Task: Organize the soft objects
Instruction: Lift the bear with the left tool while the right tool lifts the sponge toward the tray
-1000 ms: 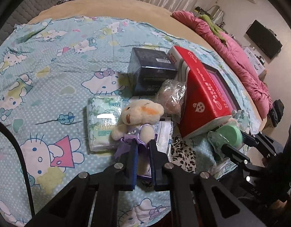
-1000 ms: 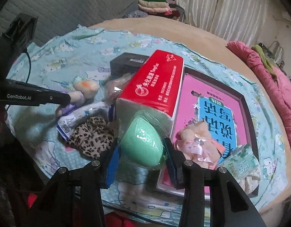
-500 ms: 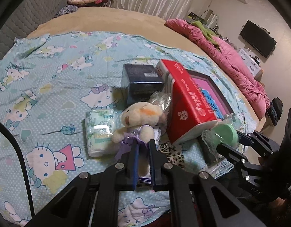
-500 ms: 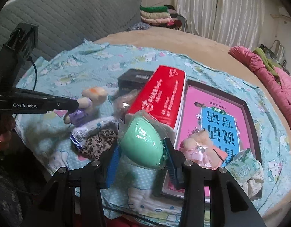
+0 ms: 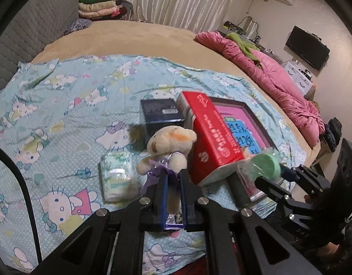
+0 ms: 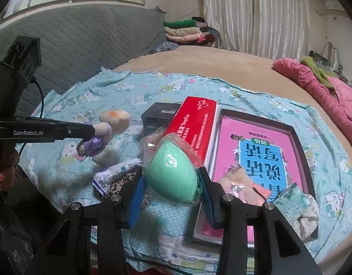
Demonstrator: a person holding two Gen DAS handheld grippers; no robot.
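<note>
Plush cream teddy bear with a purple ribbon is pinched low on its body by the left tongs, nearly closed, lifted clear of the bed's cartoon sheet near its front edge, likely so it can be carried for sorting. Right tongs stand about half open, clamped on a bagged green sponge held above the sheet beside the red box and pink tray
</note>
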